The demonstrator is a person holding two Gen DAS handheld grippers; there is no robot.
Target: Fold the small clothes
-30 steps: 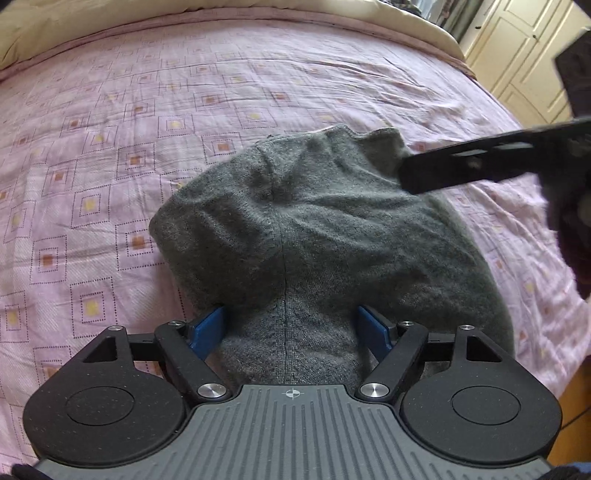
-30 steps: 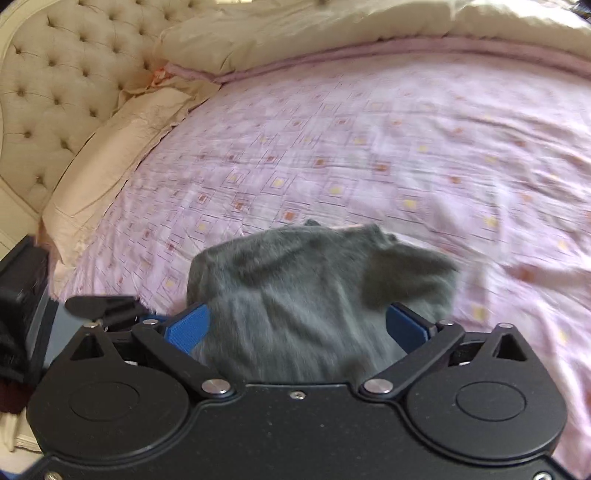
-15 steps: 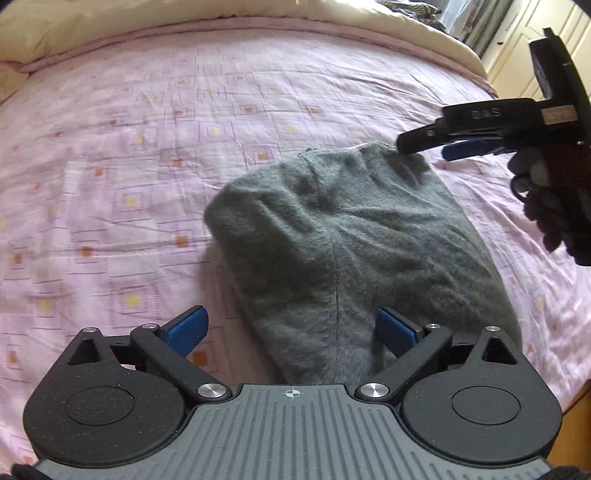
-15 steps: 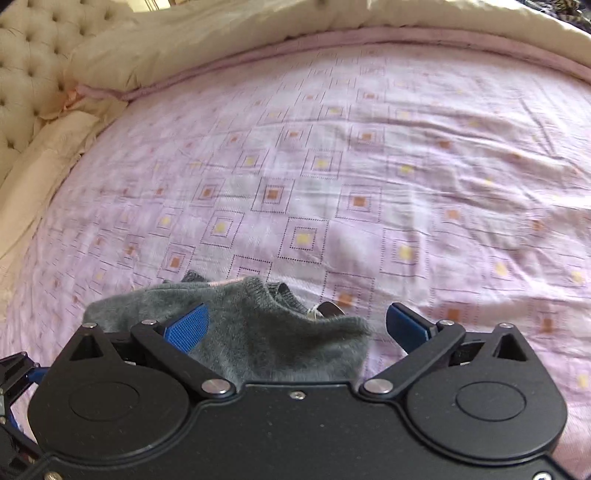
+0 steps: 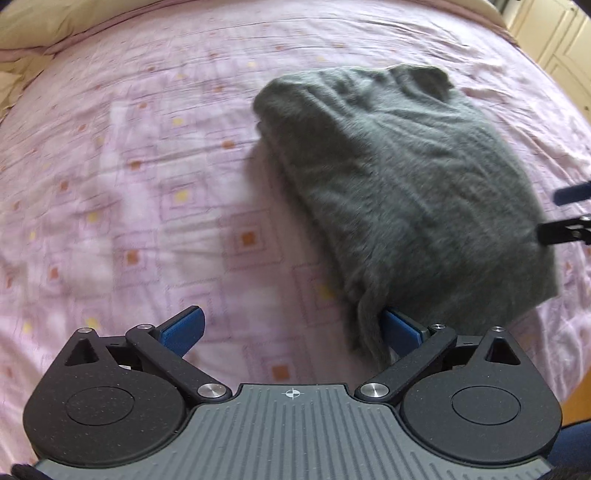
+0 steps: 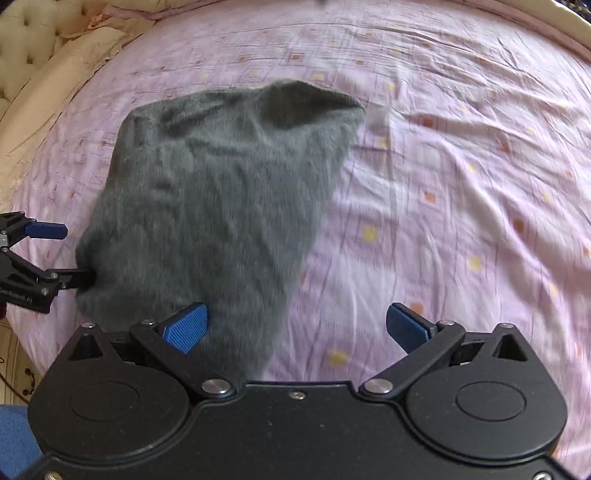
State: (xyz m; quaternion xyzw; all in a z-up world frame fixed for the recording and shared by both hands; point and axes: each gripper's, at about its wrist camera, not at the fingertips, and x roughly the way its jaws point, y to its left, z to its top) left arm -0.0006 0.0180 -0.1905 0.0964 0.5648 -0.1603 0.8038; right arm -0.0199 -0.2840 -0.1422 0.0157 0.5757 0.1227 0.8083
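Grey knit garment folded on the pink bedspread, both grippers spread wide

Nearest in the left wrist view, the left gripper [image 5: 291,328] has its blue-padded jaws spread wide with nothing clamped between them. Its right pad sits against the near corner of the grey knit garment [image 5: 417,177], where a loose flap of the knit hangs down over the pad; whether the pad presses on the cloth cannot be told. The left pad stands over bare bedspread [image 5: 147,184].

In the right wrist view, the right gripper [image 6: 297,325] is likewise opened wide and holds nothing. The garment's near corner lies between its left pad and the gripper body, while the right pad is over bare cloth.

Beyond the pads, the garment lies as a folded, roughly rectangular bundle on the pink bedspread printed with small squares, close to the bed's near edge. Its far end shows a raised, puckered opening in the knit. Both views are somewhat blurred.

Farther off, a cream pillow [image 5: 48,22] lines the far edge of the bed, and a tufted cream headboard [image 6: 22,40] stands at the bed's far left corner.
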